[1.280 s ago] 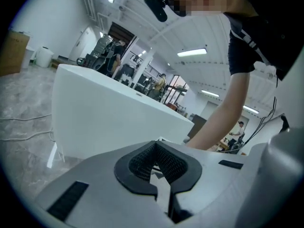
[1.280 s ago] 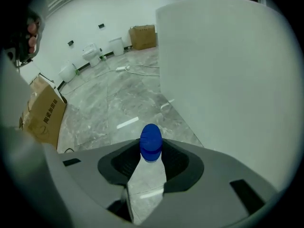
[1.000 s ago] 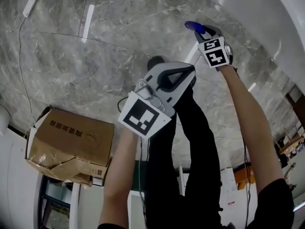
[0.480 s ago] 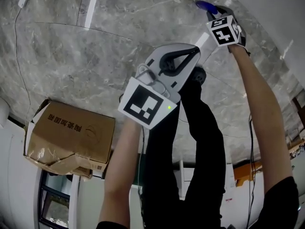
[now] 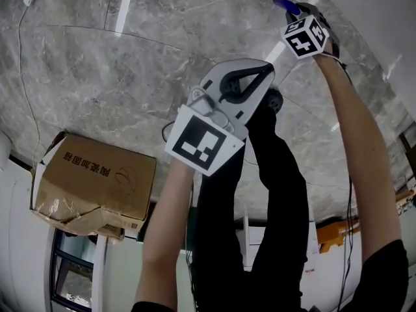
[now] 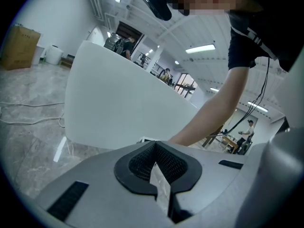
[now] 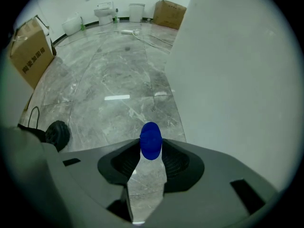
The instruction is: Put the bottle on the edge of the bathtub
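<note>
A bottle with a blue top (image 5: 280, 3) sits between the jaws of my right gripper (image 5: 290, 10), which is shut on it. That gripper is stretched far out at the top right, close to the white bathtub (image 5: 367, 18). In the right gripper view only the blue top (image 7: 151, 140) shows, clamped in the right gripper (image 7: 151, 152), and the tub's white wall (image 7: 237, 70) rises just to the right. My left gripper (image 5: 263, 70) hangs in the middle above the floor, shut and holding nothing. In its own view the left gripper (image 6: 154, 145) faces the bathtub's outer side (image 6: 118, 106).
A torn cardboard box (image 5: 94, 190) lies on the marble floor at lower left, seen also as the box (image 7: 31, 49). A cable (image 5: 25, 77) runs across the floor. My black shoe (image 5: 273, 100) stands under the grippers. Toilets (image 7: 104, 11) and another box (image 7: 168, 13) line the far wall.
My right gripper has carried the bottle farther out and toward the bathtub. The left gripper has drifted slightly up and right, still shut.
</note>
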The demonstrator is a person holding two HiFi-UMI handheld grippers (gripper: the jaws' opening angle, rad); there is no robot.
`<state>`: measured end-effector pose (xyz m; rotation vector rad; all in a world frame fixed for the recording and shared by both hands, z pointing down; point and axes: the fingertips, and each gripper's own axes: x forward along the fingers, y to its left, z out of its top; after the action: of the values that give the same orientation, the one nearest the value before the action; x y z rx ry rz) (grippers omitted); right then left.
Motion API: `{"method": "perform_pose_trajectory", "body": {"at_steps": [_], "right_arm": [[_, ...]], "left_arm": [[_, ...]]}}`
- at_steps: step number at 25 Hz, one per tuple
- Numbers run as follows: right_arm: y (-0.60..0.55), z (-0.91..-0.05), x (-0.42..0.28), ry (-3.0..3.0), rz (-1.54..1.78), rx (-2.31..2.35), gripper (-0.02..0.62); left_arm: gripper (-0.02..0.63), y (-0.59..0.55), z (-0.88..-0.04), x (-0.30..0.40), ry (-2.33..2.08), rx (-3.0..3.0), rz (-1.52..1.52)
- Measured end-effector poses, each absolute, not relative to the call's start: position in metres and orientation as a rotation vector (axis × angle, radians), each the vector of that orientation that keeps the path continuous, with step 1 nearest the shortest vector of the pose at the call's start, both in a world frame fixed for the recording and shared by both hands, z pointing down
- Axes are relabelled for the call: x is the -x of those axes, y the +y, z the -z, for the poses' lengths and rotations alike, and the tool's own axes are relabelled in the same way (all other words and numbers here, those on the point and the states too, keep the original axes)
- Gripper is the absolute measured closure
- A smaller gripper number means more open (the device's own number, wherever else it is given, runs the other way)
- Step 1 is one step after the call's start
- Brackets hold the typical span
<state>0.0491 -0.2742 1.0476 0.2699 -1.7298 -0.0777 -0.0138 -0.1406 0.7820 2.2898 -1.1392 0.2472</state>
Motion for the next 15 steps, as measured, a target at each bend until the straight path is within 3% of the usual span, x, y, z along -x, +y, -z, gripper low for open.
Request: {"method": "perform_pose_trajectory", "body": {"at_steps": [15], "right_arm": [[-0.268, -0.996, -0.052, -1.728, 0.148, -0.208, 0.465]], "left_arm": [[0.597, -0.147, -0.734, 0.003, -1.138, -2.325, -0.238]]}}
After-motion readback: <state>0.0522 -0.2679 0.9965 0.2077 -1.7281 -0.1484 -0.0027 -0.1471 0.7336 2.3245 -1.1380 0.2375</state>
